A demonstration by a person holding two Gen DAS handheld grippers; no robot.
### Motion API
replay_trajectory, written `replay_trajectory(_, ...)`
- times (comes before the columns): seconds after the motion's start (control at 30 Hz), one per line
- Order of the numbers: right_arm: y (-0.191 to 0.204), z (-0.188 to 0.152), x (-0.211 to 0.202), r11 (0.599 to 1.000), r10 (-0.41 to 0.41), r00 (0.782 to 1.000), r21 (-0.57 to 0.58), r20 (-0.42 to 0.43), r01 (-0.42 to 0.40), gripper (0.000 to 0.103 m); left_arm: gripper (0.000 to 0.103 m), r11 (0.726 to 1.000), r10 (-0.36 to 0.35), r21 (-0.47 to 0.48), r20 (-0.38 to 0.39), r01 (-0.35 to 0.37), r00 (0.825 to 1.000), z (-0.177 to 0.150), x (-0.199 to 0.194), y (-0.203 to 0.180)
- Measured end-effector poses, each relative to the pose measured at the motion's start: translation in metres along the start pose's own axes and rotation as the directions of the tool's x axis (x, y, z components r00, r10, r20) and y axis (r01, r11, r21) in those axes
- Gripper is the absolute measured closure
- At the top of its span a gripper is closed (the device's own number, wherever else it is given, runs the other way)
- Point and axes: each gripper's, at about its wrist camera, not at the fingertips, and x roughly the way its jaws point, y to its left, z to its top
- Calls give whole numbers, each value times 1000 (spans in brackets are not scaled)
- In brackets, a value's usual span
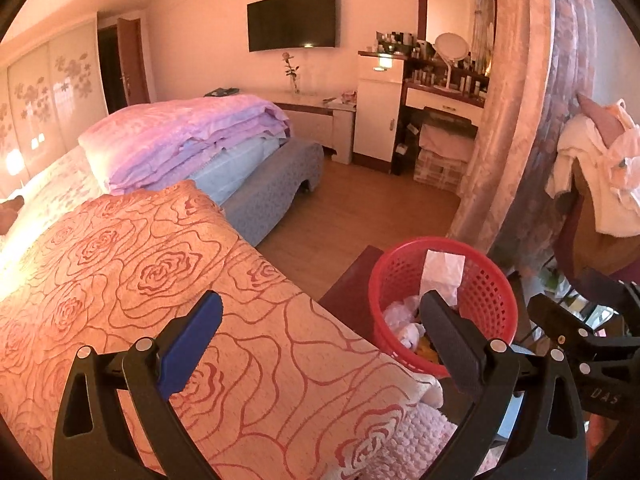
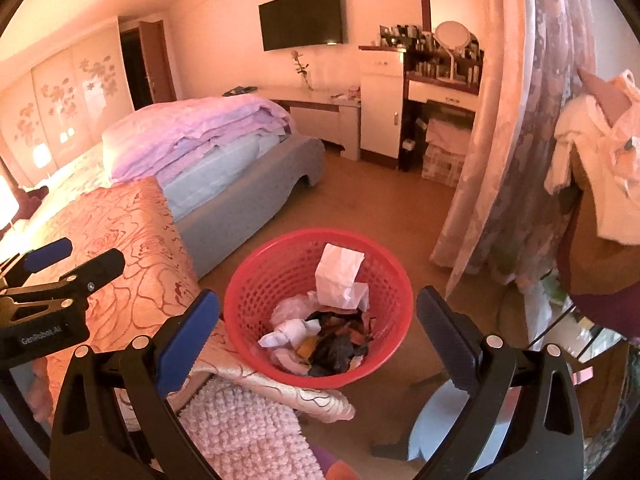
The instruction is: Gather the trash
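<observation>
Beside the bed, on the floor, stands the red basket (image 2: 318,304), holding crumpled trash (image 2: 320,336) and a white paper bag (image 2: 340,280). I hold my right gripper (image 2: 318,336) directly above it, fingers spread wide and empty, basket centred between them. My left gripper (image 1: 320,344), also wide apart and empty, hovers over the rose bedspread (image 1: 140,264), basket off to its right. The right is nearer.

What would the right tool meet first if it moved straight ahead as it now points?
Probably the red basket: it sits centred between the open right tool fingers, with paper and other trash inside. Depth is unclear, but nothing seems to lie in between.
</observation>
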Motion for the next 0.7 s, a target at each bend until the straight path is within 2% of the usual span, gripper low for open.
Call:
replay_trajectory(0.23,-2,-6,0,999,25,1000,29,-8,-24,7,8,1000,16,16,-1,-16,1000,-2,-4,-6)
replay_trajectory(0.7,-7,-6,-1,999,18,1000,48,-5,-18,7,8,999,25,21,-11,-25,1000,-6,-3,-8)
